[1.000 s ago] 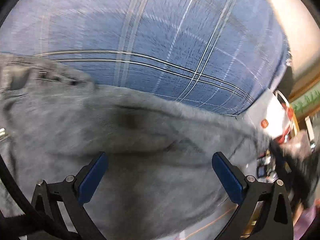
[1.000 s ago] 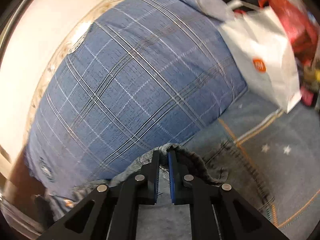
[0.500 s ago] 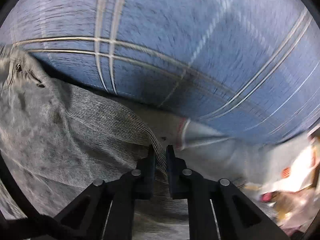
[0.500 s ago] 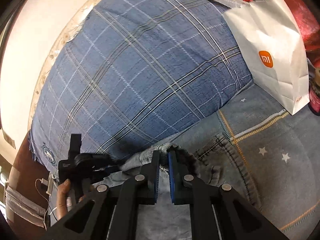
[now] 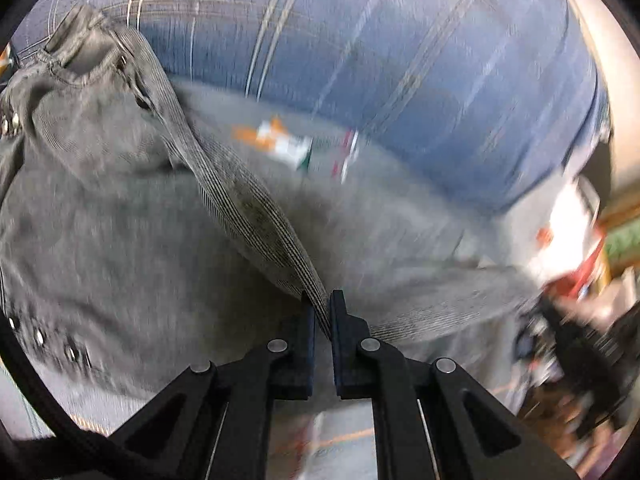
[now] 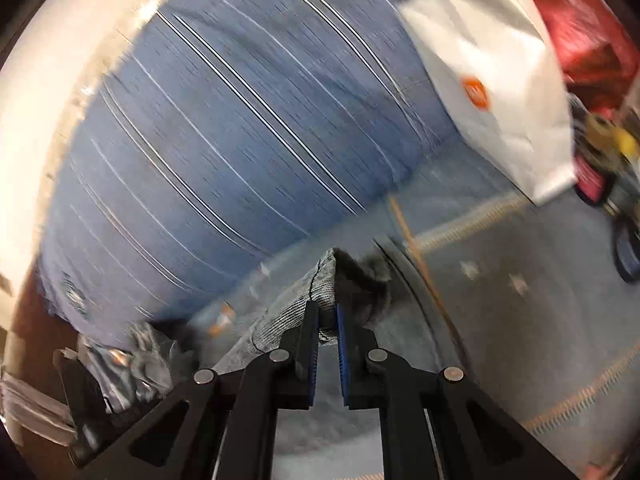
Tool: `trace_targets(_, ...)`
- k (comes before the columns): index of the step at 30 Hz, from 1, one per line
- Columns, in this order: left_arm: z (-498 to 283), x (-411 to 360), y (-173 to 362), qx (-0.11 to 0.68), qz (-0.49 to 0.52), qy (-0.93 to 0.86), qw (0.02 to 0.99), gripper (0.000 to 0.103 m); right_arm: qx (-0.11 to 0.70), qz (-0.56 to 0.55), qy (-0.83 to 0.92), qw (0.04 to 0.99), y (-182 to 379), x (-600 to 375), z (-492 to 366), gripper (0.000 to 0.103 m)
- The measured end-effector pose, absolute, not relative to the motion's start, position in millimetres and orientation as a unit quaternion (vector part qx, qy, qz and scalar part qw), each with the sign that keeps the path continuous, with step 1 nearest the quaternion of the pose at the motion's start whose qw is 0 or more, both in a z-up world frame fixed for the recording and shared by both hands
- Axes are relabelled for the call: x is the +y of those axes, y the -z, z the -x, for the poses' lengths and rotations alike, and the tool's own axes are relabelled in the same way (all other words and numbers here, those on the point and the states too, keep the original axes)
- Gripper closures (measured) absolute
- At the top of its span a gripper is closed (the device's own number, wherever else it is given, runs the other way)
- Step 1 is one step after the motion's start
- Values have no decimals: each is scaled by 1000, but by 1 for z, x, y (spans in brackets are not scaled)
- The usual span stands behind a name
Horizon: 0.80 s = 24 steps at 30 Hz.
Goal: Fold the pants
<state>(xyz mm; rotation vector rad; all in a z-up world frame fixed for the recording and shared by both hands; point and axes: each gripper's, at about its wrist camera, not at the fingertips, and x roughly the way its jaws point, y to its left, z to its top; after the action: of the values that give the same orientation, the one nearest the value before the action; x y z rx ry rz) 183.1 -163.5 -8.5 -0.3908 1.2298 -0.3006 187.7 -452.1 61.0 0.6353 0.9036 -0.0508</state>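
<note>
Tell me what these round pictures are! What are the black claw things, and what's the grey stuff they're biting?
No robot here: a person holds a hand tool in each hand, each ending in a two-finger claw. A little camera sits on each tool and looks forward along the fingers, which makes the pictures round and bendy.

One picture comes from the left claw, the other from the right claw. Both are shut on grey pants, each pinching an edge of the cloth. The person wants to fold them.

Behind the pants lies a big blue checked pillow on a blue-grey bed cover with orange stitching. A white paper bag with an orange logo stands beside the pillow, with something red behind it. The pictures are smeary because the hands are moving fast.
</note>
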Motion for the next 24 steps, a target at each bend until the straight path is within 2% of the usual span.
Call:
trace_targets(4, -176, -167, 16, 566, 163, 140, 796, 96, 449, -300, 32, 841, -53, -453, -179, 94)
trace_targets(9, -182, -189, 27, 580, 109, 136, 796, 96, 522, -224, 96, 818, -33, -441, -182, 91)
trace_targets(13, -178, -185, 40, 591, 118, 146, 784, 96, 553, -199, 157, 794, -12, -447, -185, 91)
trace_targets(19, -170, -183, 26, 578, 107, 161, 793, 96, 503, -280, 168, 800, -28, -481, -166, 91)
trace_targets(24, -173, -182, 40, 589, 119, 158, 783, 96, 468, -389, 37, 793, -24, -486, -166, 91)
